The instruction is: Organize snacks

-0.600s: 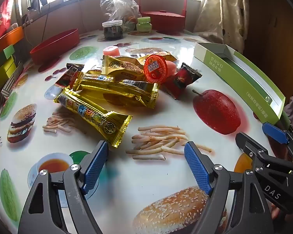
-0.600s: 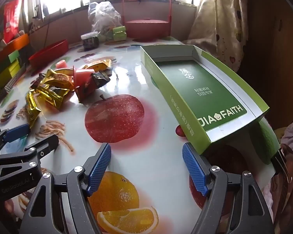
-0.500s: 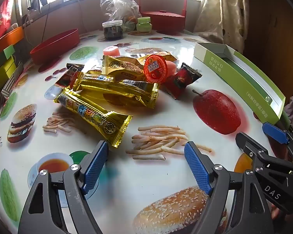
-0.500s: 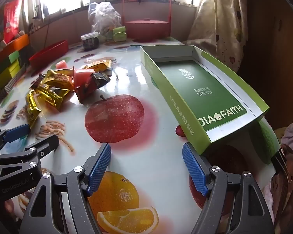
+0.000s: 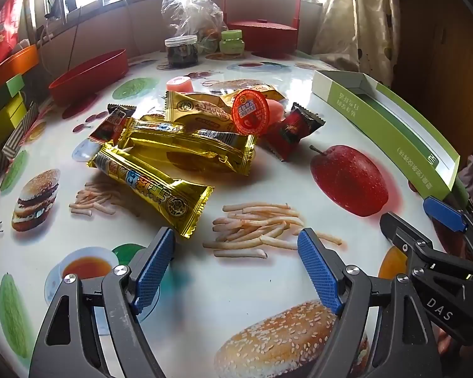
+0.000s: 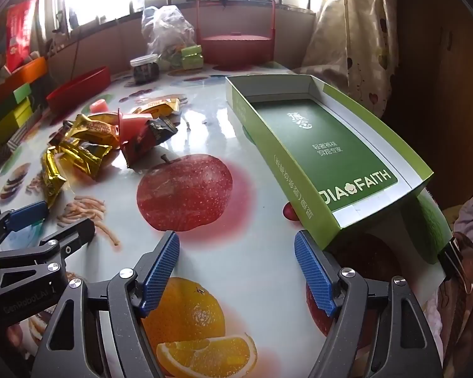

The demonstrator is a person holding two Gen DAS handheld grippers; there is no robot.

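A heap of snacks lies mid-table: a long gold bar packet [image 5: 151, 189], a second gold packet [image 5: 189, 145], a jelly cup with a red lid [image 5: 250, 116], a dark red wrapper [image 5: 294, 132]. The same heap [image 6: 88, 145] shows at the left in the right wrist view. An open green box [image 6: 324, 154] sits on the right, its inside bare; its side wall [image 5: 381, 126] shows in the left wrist view. My left gripper [image 5: 236, 261] is open just short of the long gold packet's near end. My right gripper [image 6: 236, 267] is open over bare cloth, near the box's front corner.
The tablecloth [image 5: 205, 289] is printed with burgers, fries and fruit. At the back stand a red bowl [image 5: 88, 75], a jar [image 5: 181, 52], a plastic bag [image 5: 189, 9] and a red carrier [image 5: 263, 31]. Coloured boxes [image 5: 3, 100] line the left edge. A curtain [image 6: 346, 31] hangs right.
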